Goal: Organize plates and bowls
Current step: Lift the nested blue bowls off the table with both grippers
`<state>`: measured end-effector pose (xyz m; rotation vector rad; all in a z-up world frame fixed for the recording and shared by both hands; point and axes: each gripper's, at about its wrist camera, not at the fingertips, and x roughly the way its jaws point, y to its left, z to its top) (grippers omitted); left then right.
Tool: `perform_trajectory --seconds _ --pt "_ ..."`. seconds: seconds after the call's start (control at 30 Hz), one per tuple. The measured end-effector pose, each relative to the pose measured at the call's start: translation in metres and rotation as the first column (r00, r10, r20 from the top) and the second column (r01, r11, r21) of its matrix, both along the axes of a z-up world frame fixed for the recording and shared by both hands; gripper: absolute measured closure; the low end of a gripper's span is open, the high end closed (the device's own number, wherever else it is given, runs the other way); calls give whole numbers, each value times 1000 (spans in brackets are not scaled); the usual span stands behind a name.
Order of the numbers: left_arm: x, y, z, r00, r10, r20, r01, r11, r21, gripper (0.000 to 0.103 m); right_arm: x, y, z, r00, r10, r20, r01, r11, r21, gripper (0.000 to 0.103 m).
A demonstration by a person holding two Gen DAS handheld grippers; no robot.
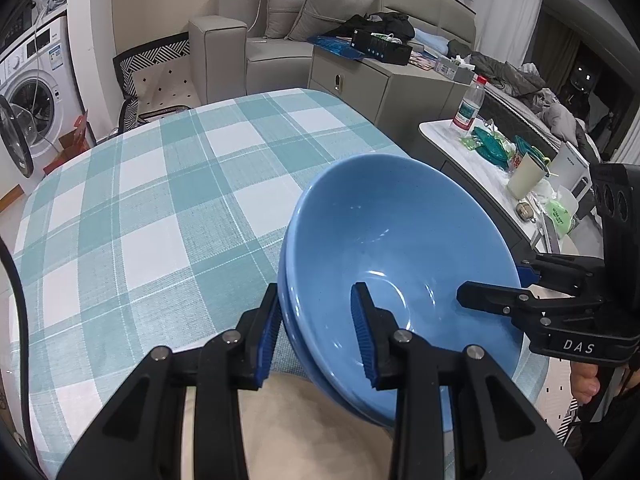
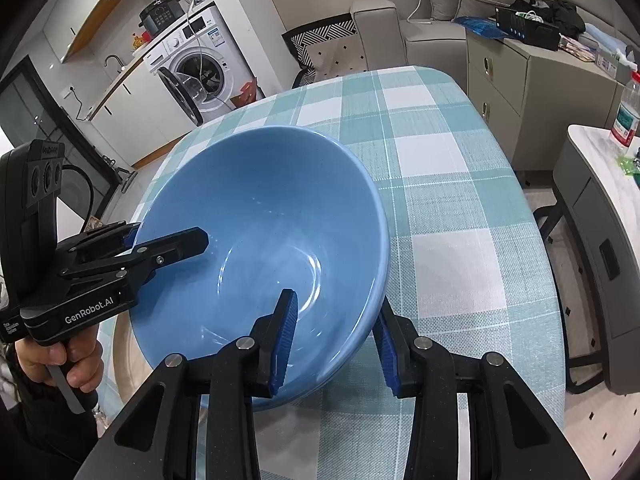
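We see two stacked blue ceramic bowls (image 1: 400,248) at the near edge of the table with the teal-and-white checked cloth (image 1: 152,208), toward its right corner. The left gripper (image 1: 320,332) straddles their near-left rim, the right gripper (image 2: 334,344) their right rim.

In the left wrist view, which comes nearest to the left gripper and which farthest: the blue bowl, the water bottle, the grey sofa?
1. Blue bowl: its rim sits between the left gripper's fingers.
2. Water bottle: on the white side table, right.
3. Grey sofa: behind the checked table.
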<state>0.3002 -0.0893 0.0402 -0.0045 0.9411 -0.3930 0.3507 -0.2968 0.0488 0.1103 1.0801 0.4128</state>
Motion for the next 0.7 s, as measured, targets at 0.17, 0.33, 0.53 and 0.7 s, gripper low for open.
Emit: perform_trajectory --seconds 0.17,0.33,0.53,0.7 --pt "-4 2 5 1000 2 12 -2 1000 -4 69 -3 2 8 1000 5 11 -5 1000 -3 64" --pt "-8 6 9 1000 11 23 -11 1000 -7 69 -5 6 15 1000 13 22 -13 1000 -8 64" --pt "-14 13 17 999 32 38 -32 999 -12 69 -7 12 23 999 33 32 -33 999 -11 64" --pt "-17 16 21 998 43 37 -43 999 -5 69 -7 15 26 999 35 25 -35 999 -10 64"
